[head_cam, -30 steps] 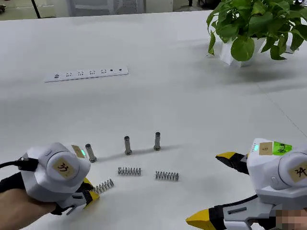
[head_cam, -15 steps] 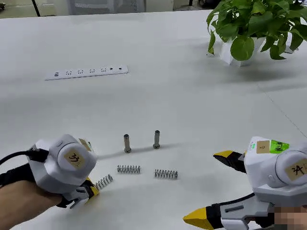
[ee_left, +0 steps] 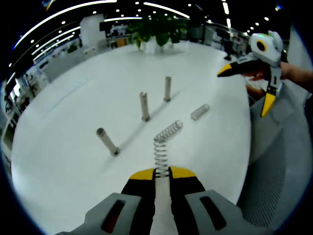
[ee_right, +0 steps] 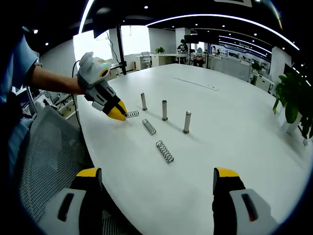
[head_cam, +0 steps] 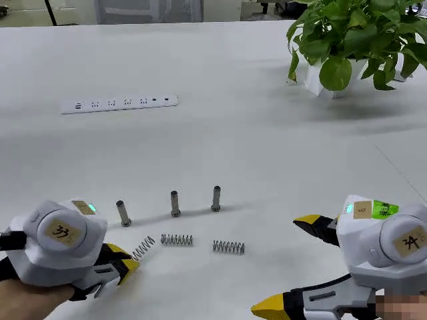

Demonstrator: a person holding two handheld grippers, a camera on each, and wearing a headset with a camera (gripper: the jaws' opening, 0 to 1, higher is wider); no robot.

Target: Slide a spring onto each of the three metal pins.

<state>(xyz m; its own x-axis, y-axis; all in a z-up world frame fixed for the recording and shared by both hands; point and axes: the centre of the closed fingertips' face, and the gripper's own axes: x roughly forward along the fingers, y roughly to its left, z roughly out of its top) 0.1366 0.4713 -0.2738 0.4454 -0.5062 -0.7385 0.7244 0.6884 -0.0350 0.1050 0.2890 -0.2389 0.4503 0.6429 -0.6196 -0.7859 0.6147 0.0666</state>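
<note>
White table with potted plant and power strip.

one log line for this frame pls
left gripper: shut on spring | right gripper: open, empty | pins: all three upright, bare | loose springs: two lying on table

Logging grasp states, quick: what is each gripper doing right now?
Left gripper: closed on one end of a spring.
Right gripper: open, holding nothing.

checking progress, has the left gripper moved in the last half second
Yes: the left gripper, holding a spring, drew back leftward, uncovering the left pin it hid.
</note>
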